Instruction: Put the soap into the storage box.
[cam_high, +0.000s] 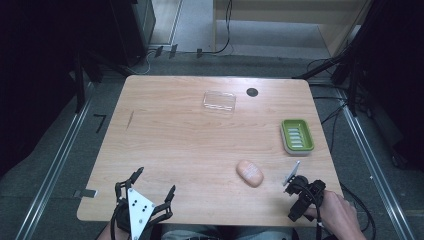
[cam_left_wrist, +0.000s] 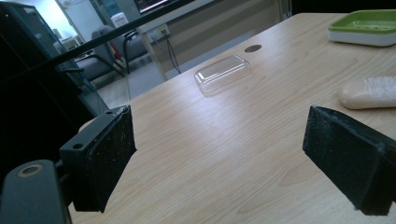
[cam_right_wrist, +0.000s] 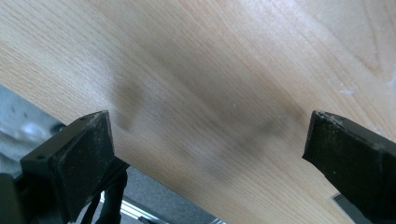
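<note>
Light wooden table (cam_high: 190, 145) is seen on grey floor, dark room around. At the near edge, left gripper (cam_high: 152, 187) is held with jaws spread wide, nothing between. Right gripper (cam_high: 294, 200) is likewise wide and empty, low over the near right corner. Soap bar (cam_high: 249, 173) lies just left of it. Farther right sits the green soap dish (cam_high: 297, 135), the clear lid (cam_high: 219, 101) far back. Risk is judged: the smooth soap could slip or be pushed toward the near edge. Ample bare room is left mid-table.

The bottom edge of the high view cuts off the left gripper (cam_high: 154, 191) and the person's right hand (cam_high: 339, 215). In the left gripper view, the right edge crops the soap bar (cam_left_wrist: 371, 92) and green soap dish (cam_left_wrist: 365, 28); the clear lid (cam_left_wrist: 223, 73) looks slightly blurred
</note>
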